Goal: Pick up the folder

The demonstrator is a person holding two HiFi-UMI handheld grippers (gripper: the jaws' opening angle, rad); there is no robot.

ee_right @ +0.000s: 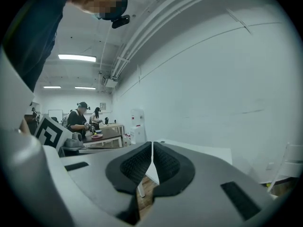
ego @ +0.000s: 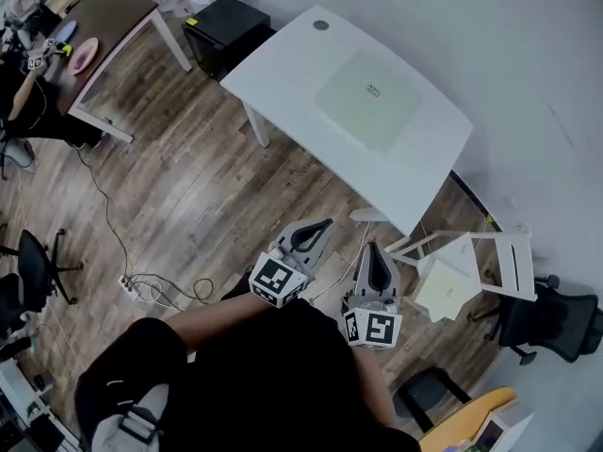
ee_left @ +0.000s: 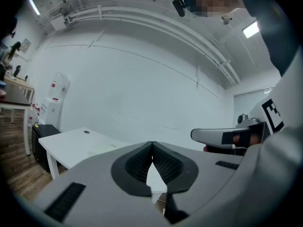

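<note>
The folder (ego: 368,98) is a pale green sheet with a small label, lying flat on the white table (ego: 283,64) ahead of me; it shows faintly as the folder (ee_left: 102,150) in the left gripper view. Both grippers hang over the wood floor, short of the table's near edge. My left gripper (ego: 324,225) is shut with nothing between its pads, as the left gripper (ee_left: 151,146) shows in its own view. To its right, my right gripper (ego: 374,247) is likewise shut and empty, its pads meeting in its own view, right gripper (ee_right: 151,146).
A black cabinet (ego: 226,28) stands left of the table. A white folding rack (ego: 471,264) and a black office chair (ego: 556,323) are at the right. Cables (ego: 155,290) lie on the floor. People work at a brown table (ego: 108,17) far left.
</note>
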